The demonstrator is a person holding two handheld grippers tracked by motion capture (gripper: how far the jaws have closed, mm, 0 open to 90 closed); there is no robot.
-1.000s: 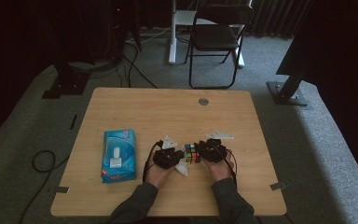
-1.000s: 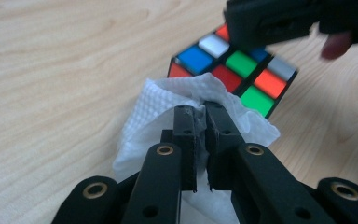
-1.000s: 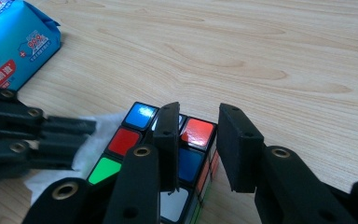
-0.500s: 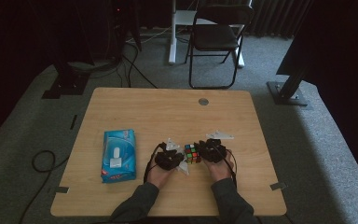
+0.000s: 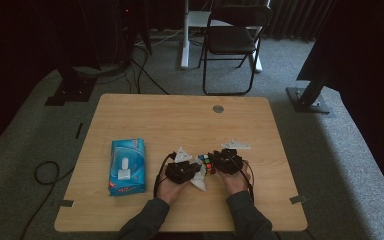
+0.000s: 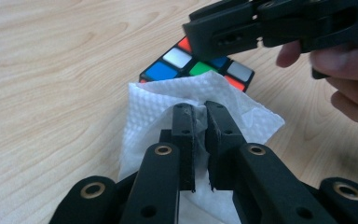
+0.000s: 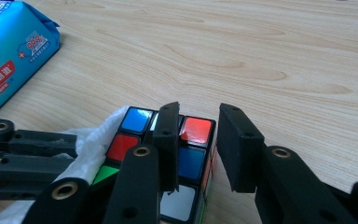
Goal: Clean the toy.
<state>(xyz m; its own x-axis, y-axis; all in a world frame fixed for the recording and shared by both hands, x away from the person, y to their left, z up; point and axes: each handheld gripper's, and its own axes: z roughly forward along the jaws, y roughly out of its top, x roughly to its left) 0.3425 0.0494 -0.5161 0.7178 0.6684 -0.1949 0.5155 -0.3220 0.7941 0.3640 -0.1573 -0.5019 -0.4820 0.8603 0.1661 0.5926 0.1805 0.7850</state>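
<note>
High view: left claw (image 5: pixel 196 172) pinches tissue (image 5: pixel 199 181); right claw (image 5: pixel 214 162) clamps cube (image 5: pixel 207 163).

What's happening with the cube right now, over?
Left gripper shut on white wipe. Right gripper shut on puzzle cube. Wipe against cube. Nothing blocking.

Hidden under white tissue (image 6: pixel 205 100): near edge of cube (image 6: pixel 200 65) (colours there unreadable); blue pack (image 7: pixel 9 46) cut off at frame edge.

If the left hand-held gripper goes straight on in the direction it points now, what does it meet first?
Probably the puzzle cube, which lies just beyond the white tissue that the left hand-held gripper is pinching; the exact gap is unclear.
</note>
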